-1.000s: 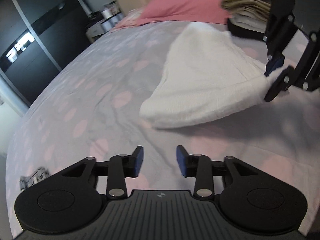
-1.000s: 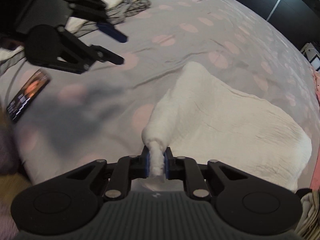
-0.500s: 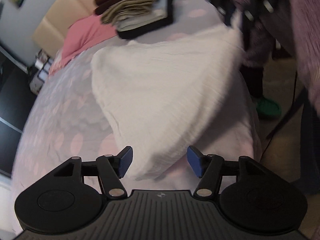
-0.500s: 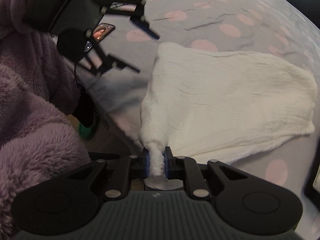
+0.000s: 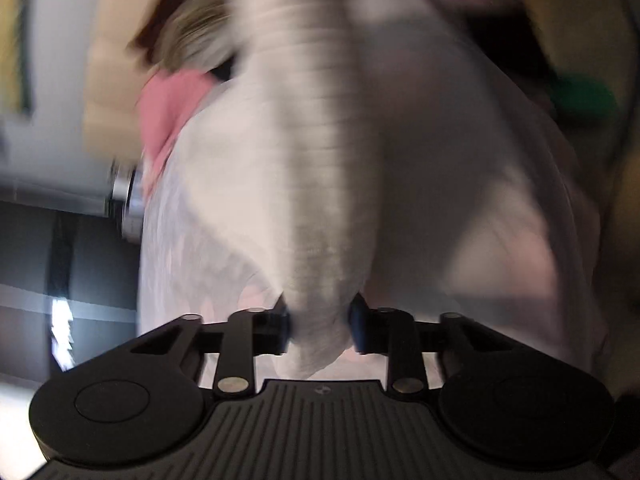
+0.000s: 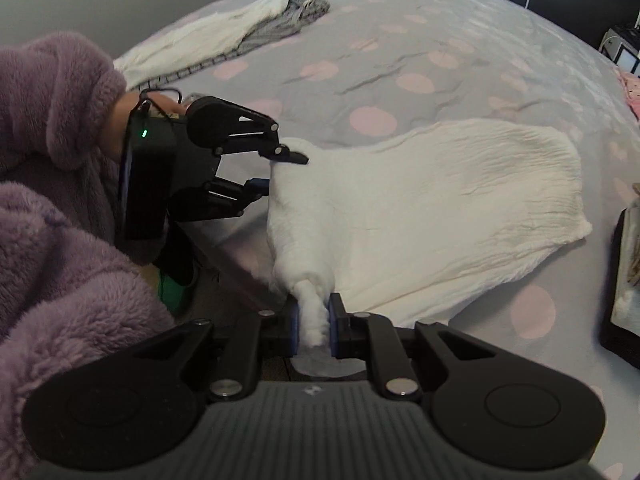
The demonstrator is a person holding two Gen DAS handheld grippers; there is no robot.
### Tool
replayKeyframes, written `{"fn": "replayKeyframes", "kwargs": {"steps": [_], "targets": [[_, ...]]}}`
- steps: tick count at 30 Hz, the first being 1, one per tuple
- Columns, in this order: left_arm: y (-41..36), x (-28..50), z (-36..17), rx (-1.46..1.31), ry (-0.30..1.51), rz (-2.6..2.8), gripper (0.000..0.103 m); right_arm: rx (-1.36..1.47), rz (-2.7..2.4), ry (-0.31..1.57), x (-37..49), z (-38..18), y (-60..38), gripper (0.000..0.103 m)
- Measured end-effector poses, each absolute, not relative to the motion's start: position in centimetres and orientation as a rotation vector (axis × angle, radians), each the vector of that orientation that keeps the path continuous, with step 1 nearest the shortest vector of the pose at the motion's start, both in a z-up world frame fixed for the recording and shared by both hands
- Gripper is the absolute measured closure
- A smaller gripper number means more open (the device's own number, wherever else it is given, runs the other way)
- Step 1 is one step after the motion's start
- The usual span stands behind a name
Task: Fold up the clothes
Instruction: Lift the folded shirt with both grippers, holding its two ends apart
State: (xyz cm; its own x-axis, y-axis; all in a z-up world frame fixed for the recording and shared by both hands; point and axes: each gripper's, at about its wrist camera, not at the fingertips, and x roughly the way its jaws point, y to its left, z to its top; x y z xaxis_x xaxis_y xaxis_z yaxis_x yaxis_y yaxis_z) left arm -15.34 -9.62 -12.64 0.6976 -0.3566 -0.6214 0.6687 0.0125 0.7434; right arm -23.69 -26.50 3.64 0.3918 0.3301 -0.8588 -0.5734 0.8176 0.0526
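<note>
Blurrily, white garment hides left gripper's fingers.

Garment on the bed, ahead of the right jaws; clothes pile beyond, far left.

white garment, crinkled weave, no print. bedsheet pale grey-lilac with pink dots. sleeve fluffy purple. left gripper black, blue pads, small green light on its body. right gripper black with blue pads. far clothes pile: white plus grey-patterned fabric. left wrist view blurred: pink pillow, green patch, brown-beige stack.
</note>
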Motion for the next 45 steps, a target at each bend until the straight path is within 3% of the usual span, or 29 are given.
{"fn": "replayKeyframes", "kwargs": {"steps": [3, 9, 13, 20, 24, 29, 38, 45], "targets": [[-9.0, -13.6, -6.9, 1.135, 0.32, -0.79, 0.094, -0.267, 0.546, 0.949, -23.9, 6.1, -27.5, 0.088], [-7.6, -10.5, 5.7, 0.782, 0.308, -0.729, 0.096, -0.34, 0.417, 0.695, -24.1, 15.2, -28.9, 0.089], [-7.2, -10.2, 13.9, 0.709, 0.228, -0.7, 0.096, -0.412, 0.321, 0.466, -24.8, 23.2, -29.3, 0.09], [-6.8, -9.3, 24.9, 0.647, 0.173, -0.666, 0.096, -0.412, 0.289, 0.326, -22.7, 28.1, -29.4, 0.09], [-7.0, -6.5, 24.5, 0.663, 0.251, -0.631, 0.096, -0.411, 0.271, 0.249, -21.5, 30.9, -29.5, 0.09], [-6.3, -3.3, 23.2, 0.638, 0.309, -0.533, 0.096, -0.393, 0.3, 0.271, -17.7, 28.9, -28.4, 0.09], [-4.5, -2.5, 25.0, 0.628, 0.233, -0.435, 0.096, -0.378, 0.317, 0.178, -15.8, 27.6, -27.0, 0.09], [-4.3, -5.8, 15.8, 0.74, 0.38, -0.537, 0.096, -0.436, 0.415, 0.323, -17.1, 20.5, -27.8, 0.092]]}}
